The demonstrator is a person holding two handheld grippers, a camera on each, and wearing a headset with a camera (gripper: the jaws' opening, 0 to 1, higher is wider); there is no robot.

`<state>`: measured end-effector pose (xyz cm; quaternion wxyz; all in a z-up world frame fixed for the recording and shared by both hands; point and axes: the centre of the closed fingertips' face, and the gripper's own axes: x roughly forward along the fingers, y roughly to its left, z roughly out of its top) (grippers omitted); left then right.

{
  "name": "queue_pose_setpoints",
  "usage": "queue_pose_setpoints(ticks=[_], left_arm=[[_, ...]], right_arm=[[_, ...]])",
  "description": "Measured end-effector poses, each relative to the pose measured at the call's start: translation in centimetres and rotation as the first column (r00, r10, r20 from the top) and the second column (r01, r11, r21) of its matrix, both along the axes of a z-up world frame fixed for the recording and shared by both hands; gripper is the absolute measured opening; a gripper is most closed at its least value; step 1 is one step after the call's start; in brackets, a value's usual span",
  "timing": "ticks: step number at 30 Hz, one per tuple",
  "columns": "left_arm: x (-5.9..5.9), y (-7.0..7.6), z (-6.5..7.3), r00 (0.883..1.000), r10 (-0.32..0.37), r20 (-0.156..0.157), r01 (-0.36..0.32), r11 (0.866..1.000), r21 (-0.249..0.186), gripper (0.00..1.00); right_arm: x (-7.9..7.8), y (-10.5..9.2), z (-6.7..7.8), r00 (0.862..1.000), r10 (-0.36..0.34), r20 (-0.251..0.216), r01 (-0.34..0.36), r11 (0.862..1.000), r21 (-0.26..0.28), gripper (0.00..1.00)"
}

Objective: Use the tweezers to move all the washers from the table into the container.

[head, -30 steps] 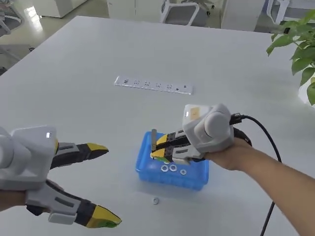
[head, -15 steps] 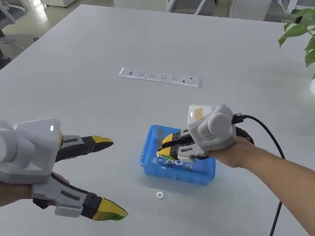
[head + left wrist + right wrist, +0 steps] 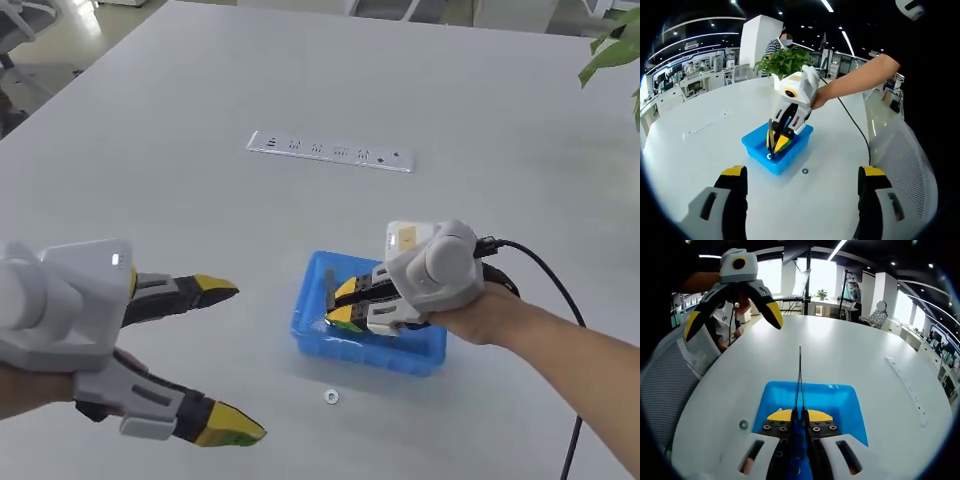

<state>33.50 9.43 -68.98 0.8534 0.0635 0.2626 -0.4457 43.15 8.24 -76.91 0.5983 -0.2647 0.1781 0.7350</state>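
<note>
In the head view my right gripper hovers over the blue container, shut on the thin grey tweezers. The right gripper view has the tweezers running straight out from the closed jaws across the container, tips together and past its far wall. One washer lies on the table just in front of the container, also seen as a washer and washer. My left gripper stands open at the lower left, apart from everything. The right gripper hides much of the container's floor.
A white power strip lies flat on the grey table beyond the container. Green plant leaves reach in at the top right. The right gripper's black cable trails back along the person's arm.
The head camera has tipped. My right gripper has eased over the container's middle with the tweezers, covering the three washers that showed inside. The left gripper stays open.
</note>
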Motion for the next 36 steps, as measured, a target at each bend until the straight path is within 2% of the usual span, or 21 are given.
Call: queue_pose_setpoints(ticks=[8, 13, 16, 25, 32, 36], left_arm=[[0.2, 0.1, -0.2, 1.000, -0.007, 0.002, 0.007, 1.000, 0.013, 0.92], [0.9, 0.1, 0.0, 1.000, -0.017, 0.017, 0.016, 0.999, 0.029, 0.86], [1.7, 0.0, 0.2, 0.999, -0.033, 0.038, 0.030, 0.998, 0.057, 0.79], [4.6, -0.8, 1.0, 0.994, -0.073, 0.087, 0.066, 0.995, 0.081, 0.62], [6.3, -1.9, 1.1, 0.987, -0.129, 0.097, 0.119, 0.988, 0.097, 0.43], [7.2, -2.5, 0.8, 0.981, -0.163, 0.106, 0.149, 0.981, 0.127, 0.33]], right_arm=[[-0.1, -0.1, 0.0, 1.000, 0.005, 0.008, -0.005, 1.000, -0.014, 0.09], [-0.1, 0.0, 0.0, 1.000, 0.012, 0.015, -0.012, 1.000, -0.021, 0.09], [-0.2, 0.0, 0.0, 1.000, 0.011, 0.014, -0.010, 1.000, -0.020, 0.09], [-0.2, -0.1, 0.0, 1.000, 0.011, 0.016, -0.011, 1.000, -0.021, 0.09], [-0.1, -0.2, 0.0, 1.000, 0.016, 0.021, -0.016, 1.000, -0.024, 0.09], [-0.2, -0.2, 0.0, 1.000, 0.016, 0.020, -0.016, 1.000, -0.022, 0.09]])
